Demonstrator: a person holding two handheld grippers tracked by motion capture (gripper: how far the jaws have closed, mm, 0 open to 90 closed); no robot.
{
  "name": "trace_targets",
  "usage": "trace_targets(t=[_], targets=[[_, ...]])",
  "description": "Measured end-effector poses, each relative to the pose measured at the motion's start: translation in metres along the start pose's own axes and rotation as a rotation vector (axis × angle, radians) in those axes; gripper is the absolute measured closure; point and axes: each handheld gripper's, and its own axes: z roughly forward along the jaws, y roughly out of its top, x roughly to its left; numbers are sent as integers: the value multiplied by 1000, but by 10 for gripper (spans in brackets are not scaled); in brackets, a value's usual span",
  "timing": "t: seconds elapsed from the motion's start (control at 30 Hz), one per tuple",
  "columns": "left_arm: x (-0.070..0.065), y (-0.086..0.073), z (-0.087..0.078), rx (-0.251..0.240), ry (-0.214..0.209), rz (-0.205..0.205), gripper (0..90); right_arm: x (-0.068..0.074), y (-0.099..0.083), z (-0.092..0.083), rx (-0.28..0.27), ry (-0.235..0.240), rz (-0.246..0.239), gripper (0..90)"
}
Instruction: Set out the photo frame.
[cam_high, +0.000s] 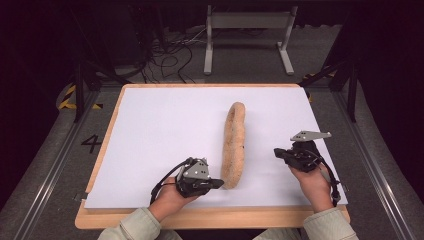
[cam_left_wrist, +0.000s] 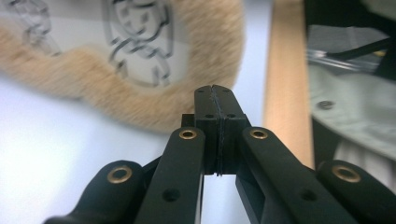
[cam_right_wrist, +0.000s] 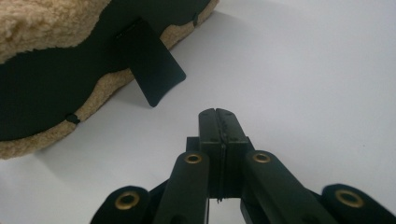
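A fuzzy tan picture frame (cam_high: 233, 145) stands on edge on the white sheet (cam_high: 160, 130) that covers the bench (cam_high: 200, 218), a little right of the middle, running from the near edge toward the far edge. Its front, seen from the left gripper view, carries a clear pane with a line-drawn cartoon figure (cam_left_wrist: 140, 42) inside the plush border. Its back, seen from the right gripper view, is a black panel (cam_right_wrist: 51, 88) with a black easel flap (cam_right_wrist: 154, 70) swung out and touching the sheet.

The left gripper (cam_high: 216, 183) lies low near the near edge, its tips just beside the frame's near end on the left side; its jaws are clenched together with nothing between them (cam_left_wrist: 215, 91). The right gripper (cam_high: 276, 152) sits on the other side of the frame, near the right edge, pointing toward the frame's back yet apart from it; its jaws are likewise pressed together and empty (cam_right_wrist: 218, 113). Pale sleeves (cam_high: 135, 227) come in over the near edge.
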Motion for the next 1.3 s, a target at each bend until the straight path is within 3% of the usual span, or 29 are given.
trace_targets(t=[0.17,0.27,0.5,0.8,0.97,1.07,1.3], targets=[[2,2,15,35,22,13,899,1,0,-1,-5,1,-2,900],[3,4,18,36,10,2,899,0,0,-1,-6,5,-3,900],[-2,13,28,41,-9,19,899,0,-2,-1,-7,6,-5,900],[-6,31,51,38,-42,29,899,-3,-5,-9,-18,2,7,900],[-9,39,62,41,-14,25,880,-3,-5,-11,-24,15,16,873],[-9,40,61,47,-13,21,875,-1,-3,-12,-30,26,14,852],[-1,32,40,7,-18,-50,815,9,8,-14,-48,62,-4,741]])
